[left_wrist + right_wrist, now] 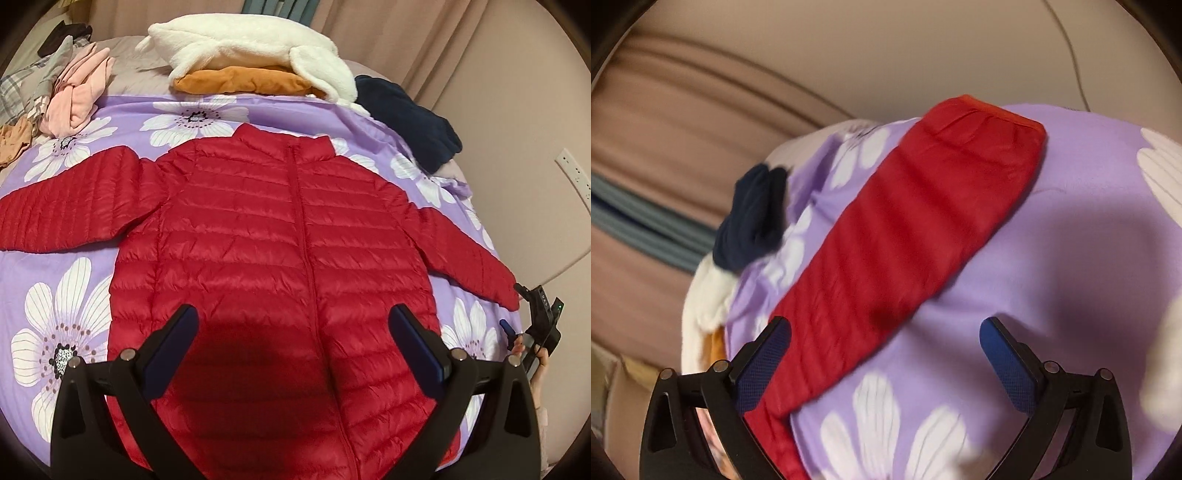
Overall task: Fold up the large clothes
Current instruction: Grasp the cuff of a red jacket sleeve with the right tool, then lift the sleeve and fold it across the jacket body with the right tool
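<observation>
A red quilted puffer jacket [280,236] lies flat and zipped on the purple flowered bedspread [55,295], collar away from me, both sleeves spread out. My left gripper [291,325] is open and empty, hovering above the jacket's lower front. My right gripper [884,332] is open and empty above the jacket's right sleeve [905,229], whose cuff [993,118] points away; its body also shows in the left wrist view [535,317], at the end of that sleeve's cuff [509,299].
At the bed's far side lie a white fleece [251,48] on an orange garment [240,81], a navy garment [410,118], and pink [81,96] and plaid clothes [22,85]. Wall with a socket [576,177] on the right. Curtains behind.
</observation>
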### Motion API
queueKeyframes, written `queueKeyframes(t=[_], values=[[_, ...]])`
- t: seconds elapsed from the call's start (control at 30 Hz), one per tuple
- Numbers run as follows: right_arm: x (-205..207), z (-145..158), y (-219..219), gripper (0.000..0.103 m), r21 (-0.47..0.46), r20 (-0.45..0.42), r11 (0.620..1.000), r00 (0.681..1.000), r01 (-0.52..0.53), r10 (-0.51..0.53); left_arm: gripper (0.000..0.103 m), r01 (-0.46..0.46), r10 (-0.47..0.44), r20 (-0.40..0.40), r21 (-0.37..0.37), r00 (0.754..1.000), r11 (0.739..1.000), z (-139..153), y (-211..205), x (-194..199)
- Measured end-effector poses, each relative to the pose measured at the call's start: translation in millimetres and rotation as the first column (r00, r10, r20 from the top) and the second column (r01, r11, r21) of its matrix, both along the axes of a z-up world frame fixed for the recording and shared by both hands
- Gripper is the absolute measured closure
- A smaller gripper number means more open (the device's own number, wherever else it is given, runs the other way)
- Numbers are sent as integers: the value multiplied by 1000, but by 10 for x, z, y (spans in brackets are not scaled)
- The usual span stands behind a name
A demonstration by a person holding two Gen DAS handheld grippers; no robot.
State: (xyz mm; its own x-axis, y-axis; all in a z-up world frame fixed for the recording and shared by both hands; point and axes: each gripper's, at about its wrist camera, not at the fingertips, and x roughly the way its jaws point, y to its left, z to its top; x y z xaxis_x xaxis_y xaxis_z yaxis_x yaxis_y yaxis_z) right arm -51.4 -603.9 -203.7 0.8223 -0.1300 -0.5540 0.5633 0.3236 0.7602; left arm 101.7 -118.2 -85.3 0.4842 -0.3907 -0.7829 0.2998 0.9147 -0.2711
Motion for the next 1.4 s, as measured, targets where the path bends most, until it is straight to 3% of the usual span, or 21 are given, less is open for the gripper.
queueKeyframes(t=[0.17,0.2,0.27,0.33,0.43,0.6,0.7,0.8,0.9,1.0,1.17,1.4], values=[[-33,-24,-239,1,-9,86,994,990,109,-108,0,-18,19,-11,25,1000,1000,-56,18,95],[-33,-16,-274,6,-13,91,991,987,131,-129,0,-25,25,-14,30,1000,999,-70,29,114],[-24,-19,-342,29,-16,84,985,982,171,-169,0,-35,35,-20,31,999,999,-86,53,146],[-29,-58,-435,69,-25,23,980,980,197,-196,0,-46,47,-22,31,999,998,-95,83,166],[-61,-24,-443,87,-71,-27,976,978,204,-206,0,-57,57,-20,36,998,998,-92,123,185],[108,624,-74,93,-318,-50,941,989,113,-136,0,-76,77,-16,36,997,996,-83,240,185],[295,1172,299,93,-477,-36,879,999,6,-26,0,-90,91,-19,26,996,996,-76,336,160],[517,1680,830,93,-612,-51,785,995,-101,88,0,-119,120,-18,19,993,993,-54,468,122],[778,2049,1462,93,-689,-78,694,973,-209,215,0,-153,153,-30,-7,988,988,-33,668,94],[1048,2220,2084,93,-742,-130,600,943,-298,307,0,-181,180,-36,-29,983,983,-5,894,56],[1478,2151,3138,93,-808,-246,411,875,-423,417,0,-225,224,-19,-20,974,974,17,1238,-14],[1923,1583,3841,93,-809,-361,248,783,-534,507,0,-271,269,-44,-23,962,962,-138,1583,3]])
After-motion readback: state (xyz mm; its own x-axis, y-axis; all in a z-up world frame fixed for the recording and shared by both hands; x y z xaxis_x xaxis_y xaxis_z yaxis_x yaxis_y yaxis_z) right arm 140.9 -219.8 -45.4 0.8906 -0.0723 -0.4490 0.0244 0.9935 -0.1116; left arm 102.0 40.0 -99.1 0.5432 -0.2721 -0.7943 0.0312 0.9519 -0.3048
